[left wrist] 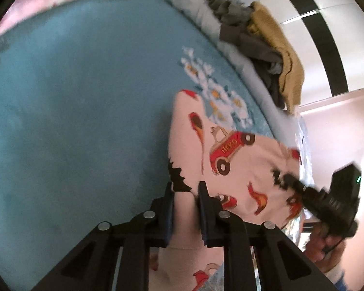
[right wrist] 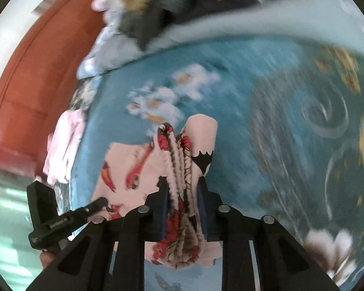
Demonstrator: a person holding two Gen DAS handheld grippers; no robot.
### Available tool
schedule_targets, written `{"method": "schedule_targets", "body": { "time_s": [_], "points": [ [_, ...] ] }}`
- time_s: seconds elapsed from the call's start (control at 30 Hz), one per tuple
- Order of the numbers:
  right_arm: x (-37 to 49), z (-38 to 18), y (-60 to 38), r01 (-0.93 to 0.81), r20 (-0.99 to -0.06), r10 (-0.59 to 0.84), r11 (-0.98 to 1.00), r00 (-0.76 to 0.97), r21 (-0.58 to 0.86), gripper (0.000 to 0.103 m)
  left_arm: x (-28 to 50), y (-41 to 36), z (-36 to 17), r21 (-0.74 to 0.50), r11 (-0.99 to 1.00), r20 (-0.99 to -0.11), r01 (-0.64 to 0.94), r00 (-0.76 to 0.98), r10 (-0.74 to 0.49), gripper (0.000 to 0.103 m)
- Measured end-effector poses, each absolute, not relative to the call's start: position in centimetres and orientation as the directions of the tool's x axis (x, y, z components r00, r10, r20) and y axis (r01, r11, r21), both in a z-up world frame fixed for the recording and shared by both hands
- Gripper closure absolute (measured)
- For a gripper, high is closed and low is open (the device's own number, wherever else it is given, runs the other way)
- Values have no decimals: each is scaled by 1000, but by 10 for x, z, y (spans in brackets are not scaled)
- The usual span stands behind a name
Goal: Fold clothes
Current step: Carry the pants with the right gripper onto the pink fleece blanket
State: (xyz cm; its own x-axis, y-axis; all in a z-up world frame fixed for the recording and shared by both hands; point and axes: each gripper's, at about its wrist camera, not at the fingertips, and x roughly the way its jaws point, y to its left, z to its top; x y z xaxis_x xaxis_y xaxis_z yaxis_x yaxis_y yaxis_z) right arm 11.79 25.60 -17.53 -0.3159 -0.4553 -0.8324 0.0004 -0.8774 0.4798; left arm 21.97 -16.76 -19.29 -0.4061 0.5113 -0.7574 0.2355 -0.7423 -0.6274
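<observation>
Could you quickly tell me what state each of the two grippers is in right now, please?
Left gripper: closed on the pale pink car-print cotton garment.
Right gripper: closed on a bunched, gathered edge of the same garment.

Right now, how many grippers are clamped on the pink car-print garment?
2. The left gripper pinches its near edge; the right gripper clamps a bunched, gathered part of the pink garment on the blue bedspread.

Open teal bedspread (left wrist: pixel 72 109) lies bare left of the patterned garment (left wrist: pixel 230 169); a heap of grey and mustard clothes (left wrist: pixel 267 48) blocks the bed's far edge, with pink clothing (right wrist: pixel 63 145) crowding another side.
</observation>
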Motion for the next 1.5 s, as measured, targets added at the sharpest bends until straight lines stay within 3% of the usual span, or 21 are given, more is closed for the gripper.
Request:
{"method": "schedule_targets", "body": {
  "time_s": [0.27,0.63,0.8,1.0,1.23,1.5],
  "points": [
    [45,-121,141,318,-808,-511,-849,-292,422,81,238,-277,-145,-694,-633,-662,342,-648,377,84],
    [-37,-72,-152,735,-792,-579,-621,-196,273,81,255,-478,-109,-706,-522,-594,478,-802,69,84],
    [-58,-74,-269,814,-821,-543,-550,-176,190,81,260,-543,-118,-701,-471,-591,535,-806,-34,84],
    [-70,-104,-352,871,-867,-475,-478,-151,111,81,256,-567,-161,-688,-399,-639,606,-767,-63,84],
    [-88,-162,-369,862,-921,-360,-503,-148,58,81,261,-575,-185,-719,-369,-621,588,-783,-37,81],
    [-90,-176,-358,839,-931,-337,-539,-139,70,78,263,-580,-173,-704,-384,-644,598,-765,-9,77]
  ]
}}
